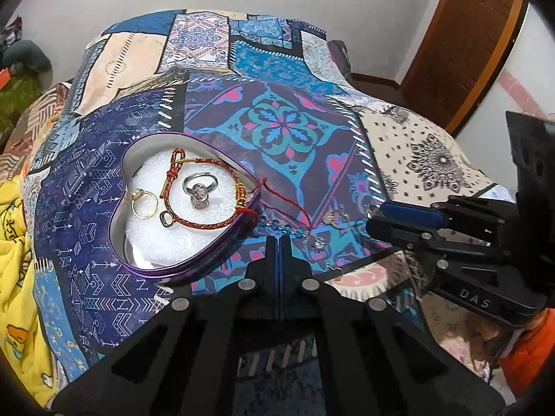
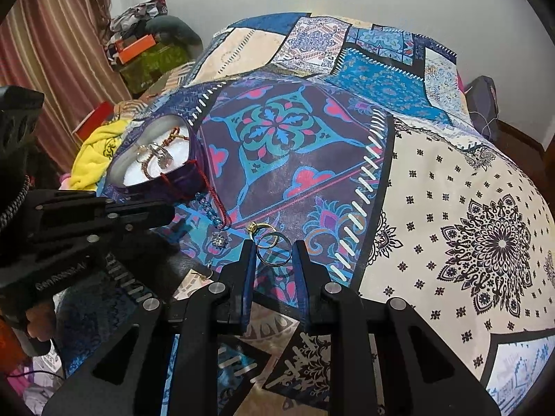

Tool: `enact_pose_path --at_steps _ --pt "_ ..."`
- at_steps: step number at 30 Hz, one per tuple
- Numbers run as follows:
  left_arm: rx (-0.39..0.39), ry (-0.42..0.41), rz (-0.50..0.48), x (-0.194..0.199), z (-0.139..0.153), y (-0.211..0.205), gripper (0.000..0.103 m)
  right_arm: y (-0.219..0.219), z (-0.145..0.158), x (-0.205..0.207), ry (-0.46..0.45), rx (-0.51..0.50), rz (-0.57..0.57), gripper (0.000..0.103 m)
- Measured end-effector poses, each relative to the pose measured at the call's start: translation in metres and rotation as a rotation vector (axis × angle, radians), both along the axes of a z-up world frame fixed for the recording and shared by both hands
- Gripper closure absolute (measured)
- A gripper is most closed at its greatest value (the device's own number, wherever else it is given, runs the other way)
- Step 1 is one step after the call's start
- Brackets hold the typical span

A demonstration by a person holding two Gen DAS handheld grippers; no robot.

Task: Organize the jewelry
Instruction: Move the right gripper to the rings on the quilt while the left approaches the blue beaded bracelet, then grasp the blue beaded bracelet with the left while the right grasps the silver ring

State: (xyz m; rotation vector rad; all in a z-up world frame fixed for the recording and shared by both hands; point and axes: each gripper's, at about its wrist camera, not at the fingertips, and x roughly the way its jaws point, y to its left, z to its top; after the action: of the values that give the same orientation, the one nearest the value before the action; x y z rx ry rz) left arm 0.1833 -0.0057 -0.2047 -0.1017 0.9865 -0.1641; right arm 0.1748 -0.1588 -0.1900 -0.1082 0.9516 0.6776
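- A purple heart-shaped tin (image 1: 180,270), lined with white foam, is seen lying on a patchwork bedspread (image 1: 288,128) and serves as the landmark here.
- Inside the tin are found a gold ring (image 1: 145,204), a silver ring (image 1: 199,190), a small metal loop (image 1: 166,219) and a red braided bracelet (image 1: 208,220), whose red cord (image 1: 288,204) trails over the tin's rim onto the bedspread.
- Just outside the tin, on the side where the cord falls, a string of blue beads (image 2: 208,209) and a small sparkly pendant (image 2: 219,240) are laid on the bedspread.
- Farther from the tin than the pendant, two overlapping rings (image 2: 272,248) are seen, one gold with a small setting, the other plain.
- The right gripper (image 2: 272,260) is held with its jaws parted, and the two rings lie between the fingertips, just ahead of them; whether the fingers (image 2: 248,260) touch the rings cannot be told.
- The left gripper (image 1: 278,242) is held just beside the tin's near rim, its jaws pressed together with nothing between them.
- A yellow cloth (image 1: 14,242) is bunched at the bedspread's edge beyond the tin.
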Motion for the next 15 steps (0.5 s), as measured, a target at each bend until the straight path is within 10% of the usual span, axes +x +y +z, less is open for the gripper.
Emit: enact_pose_path --at_steps 4,15 --pt "-0.017 0.038 0.044 0.005 -0.003 0.002 0.071 -0.002 0.002 -0.002 -0.009 0.003 -0.008 0.084" --pt "-0.055 0.067 0.134 0.027 -0.019 -0.004 0.069 -0.015 0.004 0.000 -0.017 0.020 -0.032 0.084"
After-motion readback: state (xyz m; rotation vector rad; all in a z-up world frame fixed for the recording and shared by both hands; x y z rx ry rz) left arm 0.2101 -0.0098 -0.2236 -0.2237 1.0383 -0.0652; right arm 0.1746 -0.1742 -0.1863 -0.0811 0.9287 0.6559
